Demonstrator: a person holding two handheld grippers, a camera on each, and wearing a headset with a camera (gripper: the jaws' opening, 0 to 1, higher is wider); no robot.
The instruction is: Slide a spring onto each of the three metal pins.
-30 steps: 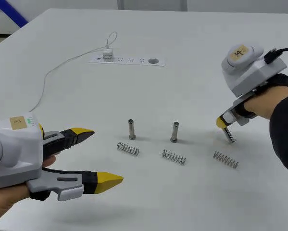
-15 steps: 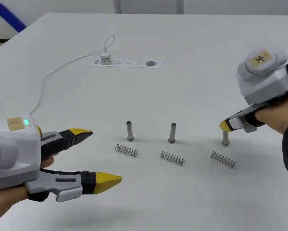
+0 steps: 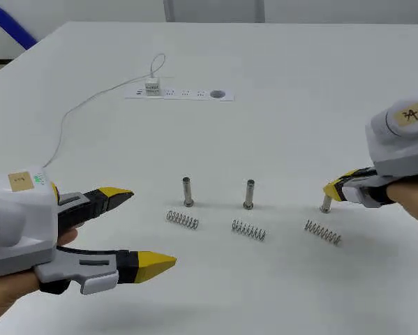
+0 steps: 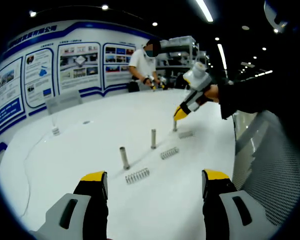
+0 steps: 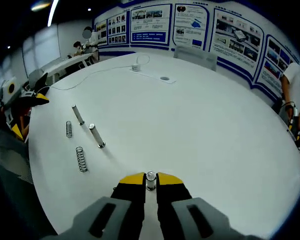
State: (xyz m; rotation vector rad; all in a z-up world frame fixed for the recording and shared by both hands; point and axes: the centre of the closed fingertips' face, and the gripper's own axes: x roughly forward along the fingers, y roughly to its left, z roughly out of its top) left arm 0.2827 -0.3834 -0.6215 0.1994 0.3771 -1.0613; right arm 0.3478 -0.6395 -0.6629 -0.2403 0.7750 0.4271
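Bright metal, matt white desk (image 3: 299, 105)
Ahead of the left hand-held gripper (image 3: 149, 226), smooth plastic, each polished pin (image 3: 187, 191) and wire spring (image 3: 182, 219) gleams.

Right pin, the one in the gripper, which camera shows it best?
The right gripper view: the right pin sits close up, end-on between the right gripper's shut jaws. The head view shows its lower shaft under the tips; the left gripper view shows it small and far.
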